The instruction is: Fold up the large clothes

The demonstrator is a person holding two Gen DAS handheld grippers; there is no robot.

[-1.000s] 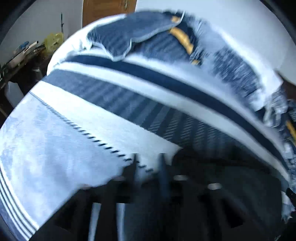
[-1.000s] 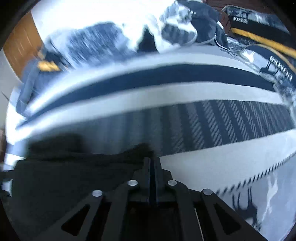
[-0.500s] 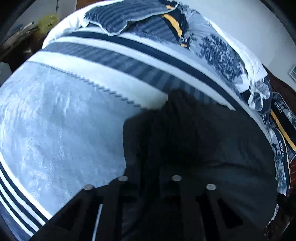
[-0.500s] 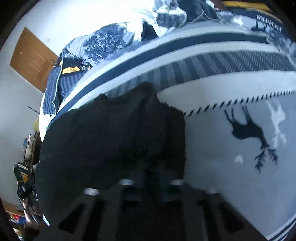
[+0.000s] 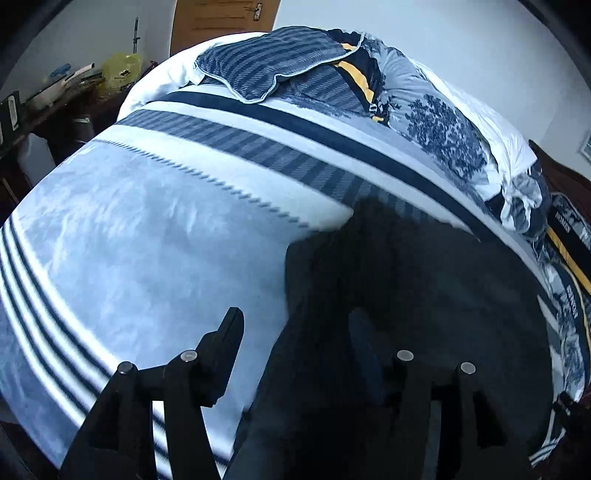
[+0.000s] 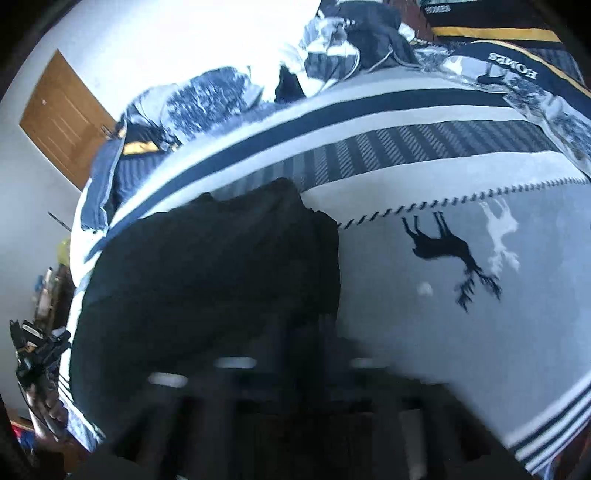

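Ahead of your tongs, a soft, matte black garment [image 5: 424, 280] lies crumpled on a striped fleece blanket [image 5: 140, 236]; left gripper [image 5: 295, 332] and right gripper [image 6: 295, 332], just opening, stand released; pillow [image 6: 517, 70] reads "HOMES".

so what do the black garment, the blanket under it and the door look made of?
Black garment: soft matte cloth, probably knit; it slumps in folds, no sheen. Blanket: looks like fleece or brushed fabric, with a fuzzy printed surface. Door: brown wood or veneer, with smooth panels.

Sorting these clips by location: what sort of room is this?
Most likely a bedroom: a dark garment lies on a bed under a striped blanket, with bunched bedding at its far end and a wooden door behind.
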